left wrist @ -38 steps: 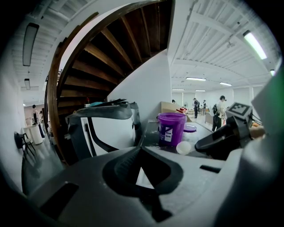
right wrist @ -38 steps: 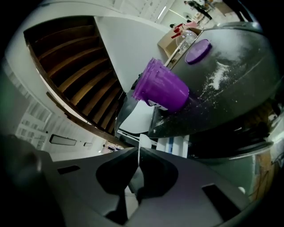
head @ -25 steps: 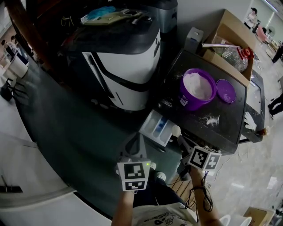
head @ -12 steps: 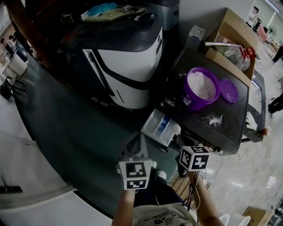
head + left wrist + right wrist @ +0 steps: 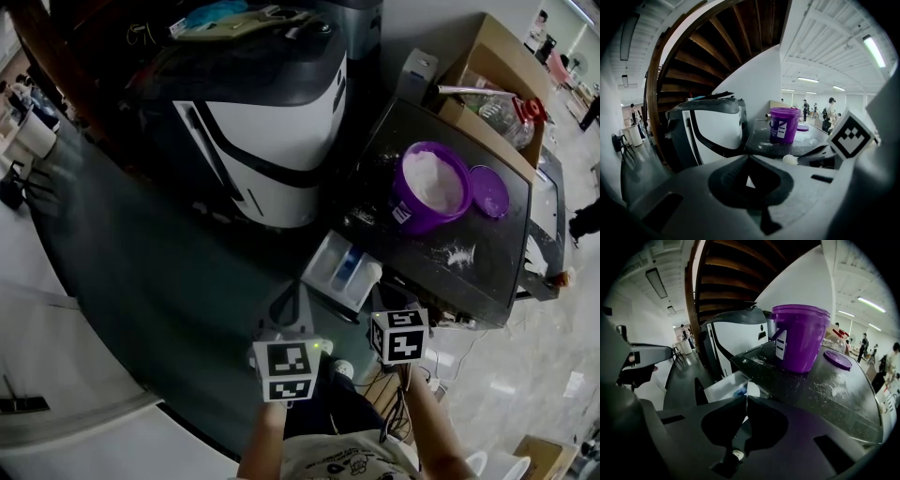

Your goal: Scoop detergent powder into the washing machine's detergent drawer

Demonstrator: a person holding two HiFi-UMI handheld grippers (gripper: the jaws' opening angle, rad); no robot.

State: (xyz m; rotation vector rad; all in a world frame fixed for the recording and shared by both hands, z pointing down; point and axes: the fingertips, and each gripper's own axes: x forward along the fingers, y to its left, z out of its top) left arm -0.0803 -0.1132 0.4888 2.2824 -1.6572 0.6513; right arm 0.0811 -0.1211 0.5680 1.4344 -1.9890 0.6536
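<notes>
The white and black washing machine has its detergent drawer pulled out toward me. On the black table stands a purple bucket full of white powder, its lid lying beside it. My right gripper is shut on the thin handle of a white scoop, whose head hangs at the drawer's right edge. The right gripper view shows that scoop just ahead of the shut jaws, with the drawer behind it. My left gripper hovers lower left of the drawer, shut and empty.
Spilled powder streaks the table in front of the bucket. A cardboard box holding a bottle sits behind the table. A dark floor stretches to the left of the machine. People stand far off in the room.
My right gripper has moved left and a little nearer me, and the scoop head has settled at the drawer's right edge. The left gripper has stayed put.
</notes>
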